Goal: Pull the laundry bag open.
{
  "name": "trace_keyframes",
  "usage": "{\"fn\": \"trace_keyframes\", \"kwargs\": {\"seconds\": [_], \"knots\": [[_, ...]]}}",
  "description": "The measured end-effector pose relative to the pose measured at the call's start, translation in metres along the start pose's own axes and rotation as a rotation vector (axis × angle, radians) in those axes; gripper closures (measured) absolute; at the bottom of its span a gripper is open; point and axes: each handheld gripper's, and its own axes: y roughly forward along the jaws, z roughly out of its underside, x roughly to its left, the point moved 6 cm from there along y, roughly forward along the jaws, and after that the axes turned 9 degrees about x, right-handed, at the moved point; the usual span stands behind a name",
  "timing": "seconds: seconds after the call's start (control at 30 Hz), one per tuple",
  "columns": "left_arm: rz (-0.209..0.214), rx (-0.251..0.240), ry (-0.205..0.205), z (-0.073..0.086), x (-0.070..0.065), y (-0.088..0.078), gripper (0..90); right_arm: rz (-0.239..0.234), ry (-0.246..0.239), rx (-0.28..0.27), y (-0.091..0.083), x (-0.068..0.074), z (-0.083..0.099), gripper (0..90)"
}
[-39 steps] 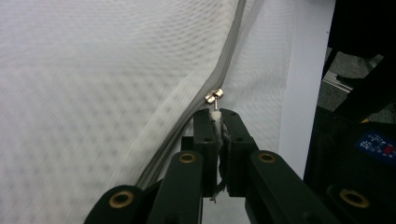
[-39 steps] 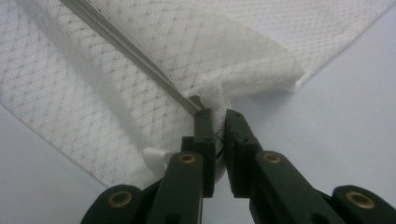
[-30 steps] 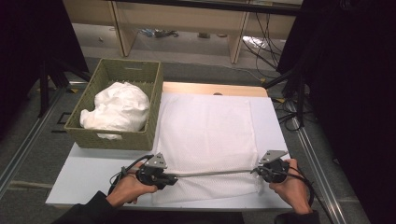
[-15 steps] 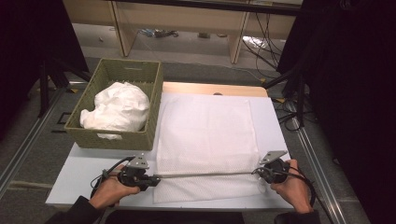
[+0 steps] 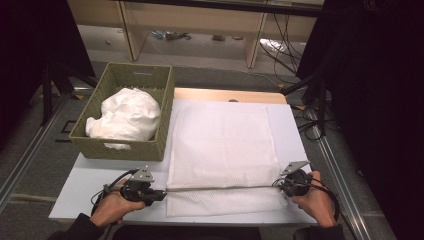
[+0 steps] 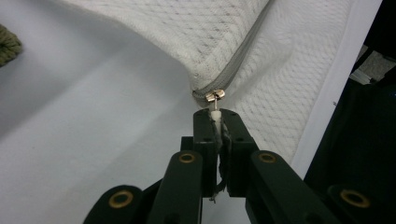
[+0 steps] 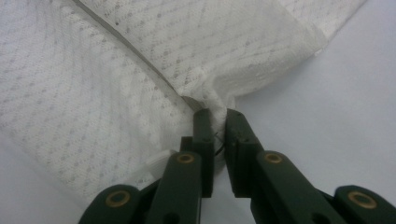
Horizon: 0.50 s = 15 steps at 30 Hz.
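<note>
Cover (image 5: 220, 145) is lying mid-desk (image 5: 90, 187), its zipper pull (image 6: 215, 96) being pinched by the left claw (image 5: 161, 194) at lower left; the right claw (image 5: 281, 187) is gripping its lower-right corner. Basket (image 5: 150, 82) is sitting upper left.

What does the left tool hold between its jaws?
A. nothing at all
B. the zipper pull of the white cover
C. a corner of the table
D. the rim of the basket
B: in the left gripper view the left tool is shut on the zipper pull at the end of the white cover.
</note>
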Motion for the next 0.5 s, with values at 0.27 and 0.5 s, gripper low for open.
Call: {"fn": "trace_keyframes", "kwargs": {"seconds": [0.27, 0.5], "knots": [[0.004, 0.01, -0.002, 0.0, 0.001, 0.003, 84.7, 0.09, 0.007, -0.112, -0.013, -0.001, -0.013, 53.0], [-0.01, 0.015, -0.008, 0.0, -0.001, 0.003, 67.6, -0.097, -0.124, -0.32, -0.019, 0.05, -0.057, 45.0]]}}
